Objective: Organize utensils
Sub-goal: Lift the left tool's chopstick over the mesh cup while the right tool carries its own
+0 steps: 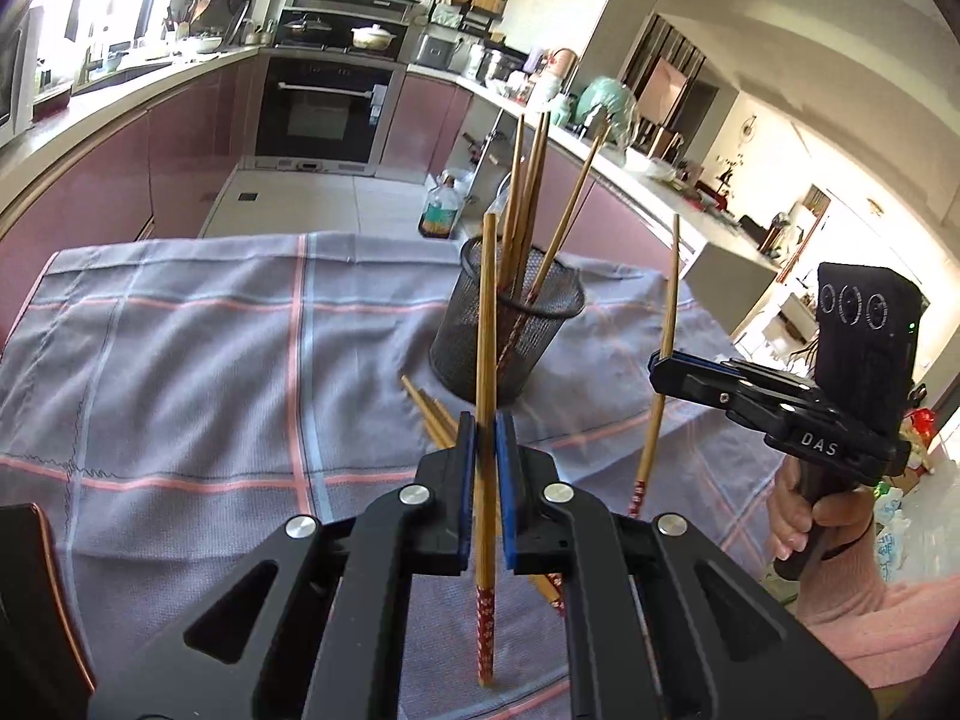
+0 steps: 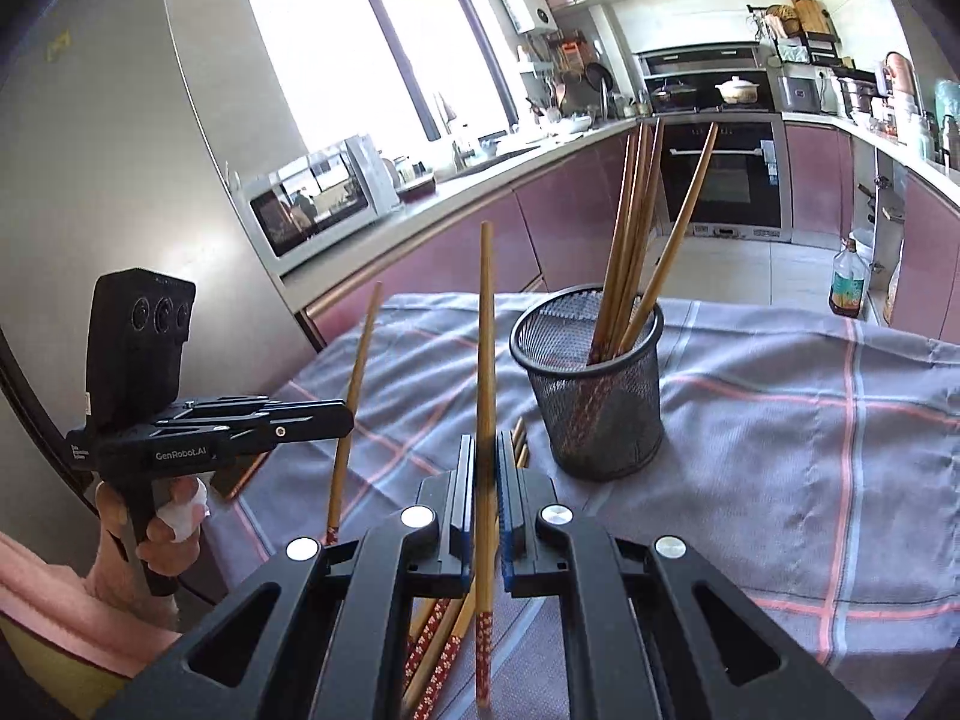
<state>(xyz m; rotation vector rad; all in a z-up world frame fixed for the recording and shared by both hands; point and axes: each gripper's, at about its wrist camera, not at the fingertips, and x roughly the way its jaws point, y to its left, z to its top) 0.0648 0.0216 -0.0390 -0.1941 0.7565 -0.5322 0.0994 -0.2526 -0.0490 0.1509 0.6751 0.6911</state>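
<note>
A black mesh cup [image 1: 507, 327] stands on the checked cloth and holds several wooden chopsticks [image 1: 528, 192]; it also shows in the right wrist view [image 2: 594, 378]. My left gripper [image 1: 486, 438] is shut on one chopstick [image 1: 486, 360], held upright, red patterned end down, in front of the cup. My right gripper [image 2: 486, 468] is shut on another upright chopstick [image 2: 485, 360]. Each gripper shows in the other's view, the right one [image 1: 660, 360] and the left one [image 2: 345, 414]. Loose chopsticks [image 2: 438, 648] lie on the cloth below the grippers.
The grey checked cloth [image 1: 210, 360] covers the table. A dark object [image 1: 36, 600] sits at its near left corner. Beyond are pink kitchen cabinets, an oven [image 1: 318, 114], a microwave [image 2: 318, 198] and an oil bottle [image 1: 441, 210] on the floor.
</note>
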